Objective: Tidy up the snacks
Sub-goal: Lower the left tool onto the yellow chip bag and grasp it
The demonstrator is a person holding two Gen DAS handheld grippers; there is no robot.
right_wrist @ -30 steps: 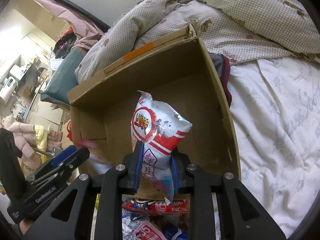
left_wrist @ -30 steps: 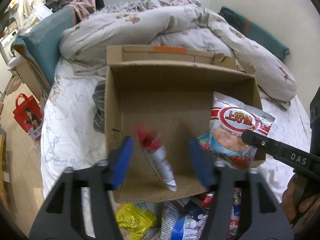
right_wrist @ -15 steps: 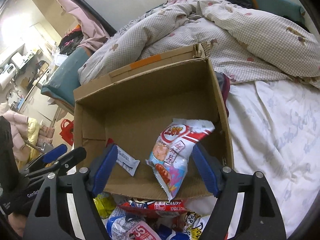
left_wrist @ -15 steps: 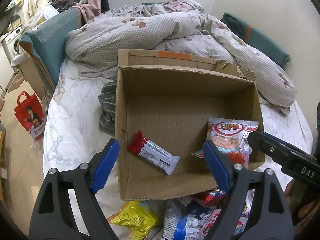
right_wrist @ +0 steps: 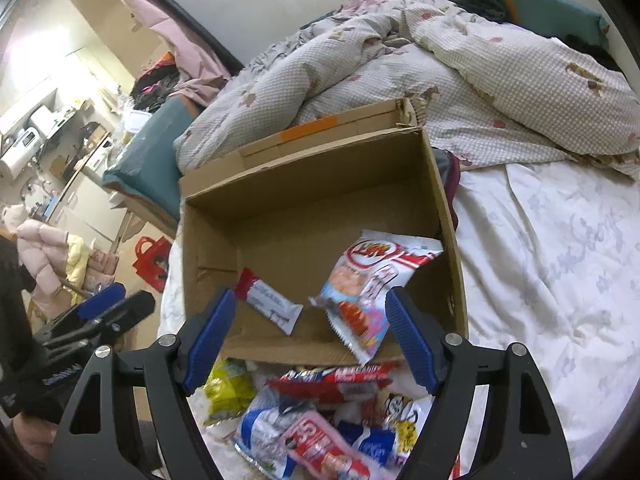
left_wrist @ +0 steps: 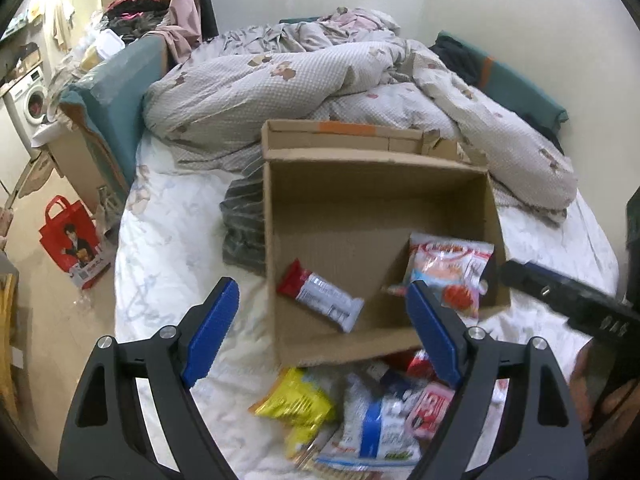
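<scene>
An open cardboard box [left_wrist: 372, 200] [right_wrist: 304, 184] lies on the bed. Inside it rest a red-and-silver snack bar [left_wrist: 320, 294] [right_wrist: 268, 300] and a white-and-red shrimp cracker bag [left_wrist: 452, 272] [right_wrist: 368, 284]. My left gripper [left_wrist: 324, 328] hovers open above the box's near edge, holding nothing. My right gripper [right_wrist: 308, 336] is open too, empty, above the same edge; its black body shows at the right of the left wrist view. A pile of loose snacks [left_wrist: 360, 412] [right_wrist: 320, 416], with a yellow packet [left_wrist: 296, 404] and blue-white bags, lies in front of the box.
A crumpled checked duvet [left_wrist: 320, 80] fills the bed behind the box. A dark striped cloth [left_wrist: 244, 220] lies at the box's left side. Off the bed's left edge are a red bag [left_wrist: 72, 236] on the floor, a teal headboard and a washing machine.
Both grippers let go: the snack bar and the cracker bag dropped into the box. Both grippers then opened wide and drew up and back, bringing the snack pile into view.
</scene>
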